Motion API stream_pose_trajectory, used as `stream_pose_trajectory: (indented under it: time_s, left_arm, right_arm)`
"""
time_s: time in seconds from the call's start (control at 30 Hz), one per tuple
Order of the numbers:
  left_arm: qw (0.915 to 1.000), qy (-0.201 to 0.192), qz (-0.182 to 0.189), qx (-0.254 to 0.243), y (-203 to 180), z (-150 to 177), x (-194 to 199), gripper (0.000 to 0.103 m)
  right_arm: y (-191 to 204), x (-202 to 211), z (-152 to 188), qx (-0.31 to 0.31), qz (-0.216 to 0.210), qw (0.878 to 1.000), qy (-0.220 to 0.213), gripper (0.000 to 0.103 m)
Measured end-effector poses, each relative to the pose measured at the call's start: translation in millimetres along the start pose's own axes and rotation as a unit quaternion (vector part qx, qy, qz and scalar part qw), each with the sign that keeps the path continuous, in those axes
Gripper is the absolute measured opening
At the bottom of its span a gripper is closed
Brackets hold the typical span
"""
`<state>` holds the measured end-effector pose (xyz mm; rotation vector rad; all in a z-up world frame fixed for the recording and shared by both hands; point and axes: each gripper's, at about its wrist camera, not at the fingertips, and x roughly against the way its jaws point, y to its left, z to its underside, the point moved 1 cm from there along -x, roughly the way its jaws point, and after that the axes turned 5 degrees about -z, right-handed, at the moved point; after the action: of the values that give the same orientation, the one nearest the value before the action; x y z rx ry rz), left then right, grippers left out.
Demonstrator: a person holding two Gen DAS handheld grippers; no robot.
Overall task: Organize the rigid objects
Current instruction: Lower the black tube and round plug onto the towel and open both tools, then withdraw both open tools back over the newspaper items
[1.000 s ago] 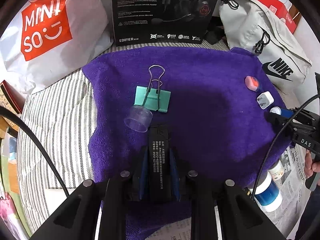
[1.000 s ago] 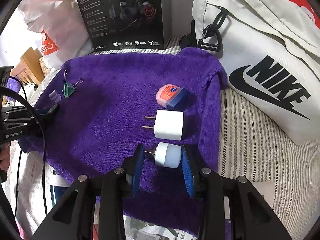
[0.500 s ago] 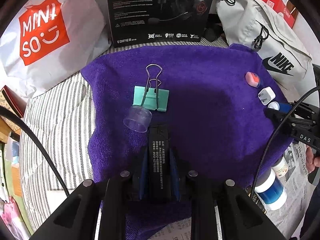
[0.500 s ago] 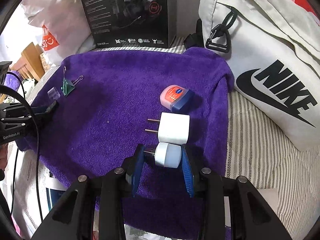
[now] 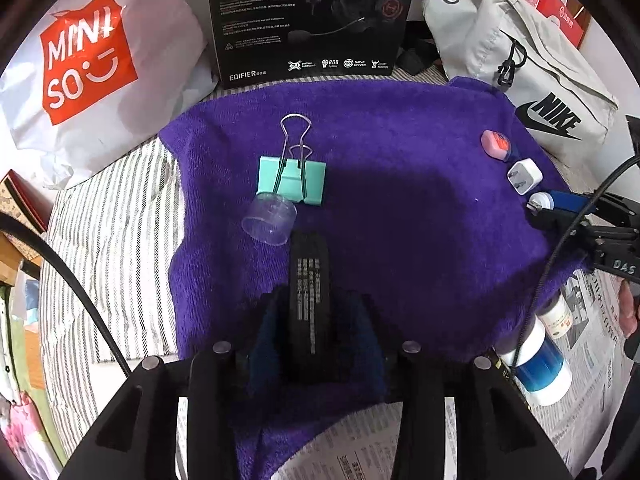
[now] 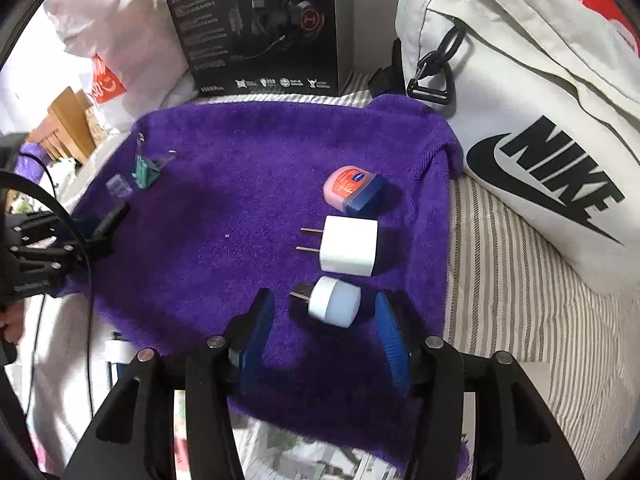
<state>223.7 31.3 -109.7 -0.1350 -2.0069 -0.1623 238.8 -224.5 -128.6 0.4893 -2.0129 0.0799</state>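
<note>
While both sets of jaws were opening, the left gripper (image 5: 310,326) around the black bar (image 5: 309,280) and the right gripper (image 6: 326,326) clear of the small white plug (image 6: 334,306) lying between its pads, a straight withdrawal was judged best so that neither piece was nudged on the purple towel (image 6: 240,184).
</note>
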Motion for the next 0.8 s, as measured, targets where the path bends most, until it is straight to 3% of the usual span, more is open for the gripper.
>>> stream_pose_trajectory:
  time_s: [0.3, 0.5, 0.8]
  left_arm:
    - [0.9994, -0.032, -0.009, 0.005, -9, 20, 44, 0.041]
    - [0.9988, -0.047, 0.008, -0.005, -29, 38, 72, 0.046]
    - [0.9988, -0.021, 0.042, -0.008, -68, 61, 59, 0.046]
  right_arm:
    - [3, 40, 17, -0.019, 0.005, 1.0, -0.022, 0.056]
    - [10, 69, 37, -0.022, -0.001, 0.999, -0.041, 0.058]
    - [2, 91, 75, -0.043, 0.003, 0.998, -0.042, 0.059]
